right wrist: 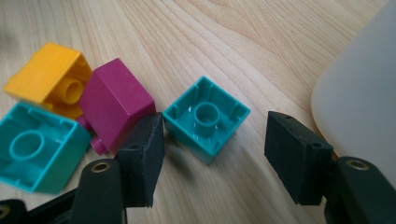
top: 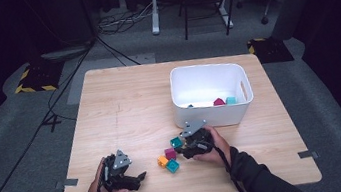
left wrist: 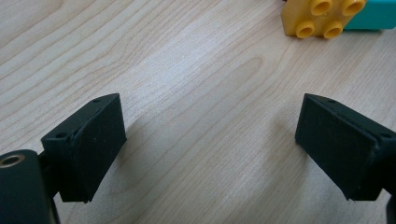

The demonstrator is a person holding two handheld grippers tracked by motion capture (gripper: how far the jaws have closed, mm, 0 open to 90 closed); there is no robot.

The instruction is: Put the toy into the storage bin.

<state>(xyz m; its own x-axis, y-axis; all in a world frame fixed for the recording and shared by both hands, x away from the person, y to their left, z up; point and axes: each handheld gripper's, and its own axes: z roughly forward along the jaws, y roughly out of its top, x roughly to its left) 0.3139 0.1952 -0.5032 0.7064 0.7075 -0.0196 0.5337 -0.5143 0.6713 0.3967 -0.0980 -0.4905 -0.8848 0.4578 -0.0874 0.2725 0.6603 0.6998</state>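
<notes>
— While the left gripper (top: 142, 175) rests on the table (top: 124, 107) with its jaws wide and nothing between them, what is the right one doing?

— The right gripper (right wrist: 212, 142) is down at the loose blocks, jaws standing wide on either side of a teal block (right wrist: 206, 117) that lies studs-down. The pads don't press on it, so I'd call it a reach and not yet a grip.

— Where does that block lie?

— On the table, just in front of the bin (top: 211, 95), with a magenta block (right wrist: 116, 105) close beside it, touching the gripper's left jaw.

— How much looks sorted?

— The bin holds a magenta and a light teal block, and another piece I can't make out, against its near wall. Four remain outside: this teal one, the magenta, a yellow block (right wrist: 49, 77) and a second teal block (right wrist: 39, 147), bunched together.

— So roughly halfway?

— That's my guess: some in, four to go, assuming everything belongs in the bin.
</notes>
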